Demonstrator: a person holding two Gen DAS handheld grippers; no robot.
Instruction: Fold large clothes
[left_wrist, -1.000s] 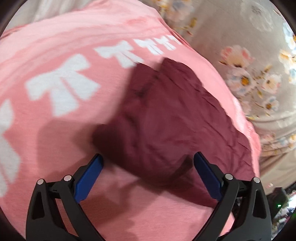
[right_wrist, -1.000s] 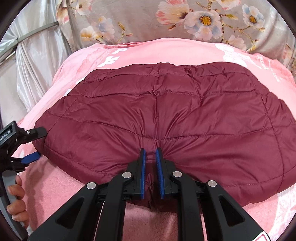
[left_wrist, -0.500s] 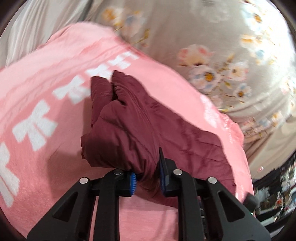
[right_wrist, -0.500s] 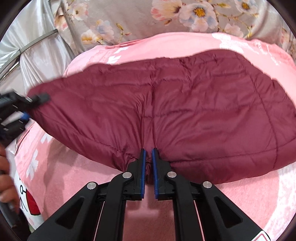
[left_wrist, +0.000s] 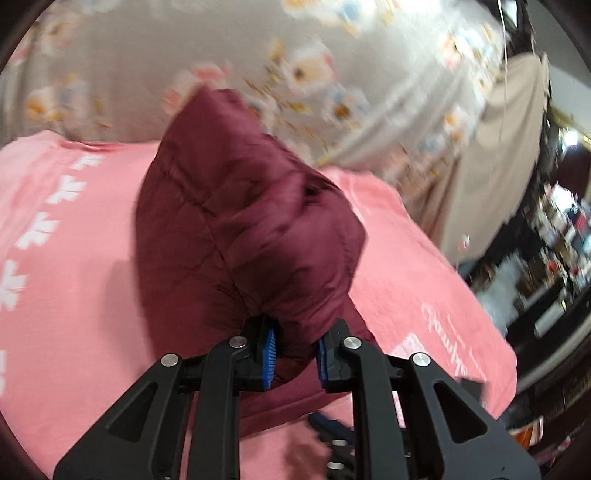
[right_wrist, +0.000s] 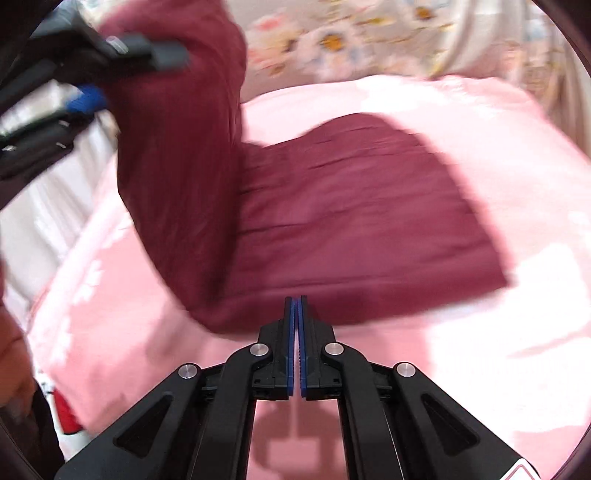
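Observation:
A maroon quilted jacket (left_wrist: 240, 236) lies on a pink blanket (left_wrist: 55, 295). My left gripper (left_wrist: 294, 354) is shut on a bunched edge of the jacket and holds that side lifted up. In the right wrist view the lifted flap (right_wrist: 177, 147) stands tall at the left with the left gripper (right_wrist: 110, 62) at its top, and the rest of the jacket (right_wrist: 351, 206) lies flat. My right gripper (right_wrist: 297, 325) has its jaws pressed together at the jacket's near edge; whether any fabric is pinched between them cannot be seen.
The pink blanket (right_wrist: 480, 350) has white bow prints and covers a bed. A grey floral sheet (left_wrist: 221, 66) lies behind it. A beige curtain (left_wrist: 498, 147) and dark cluttered shelves (left_wrist: 554, 240) stand at the right. White cloth (right_wrist: 44, 206) hangs at the left.
My left gripper closed on the jacket's left edge and lifted it high, folding that side up and over toward the right. My right gripper's jaws closed tighter at the near hem.

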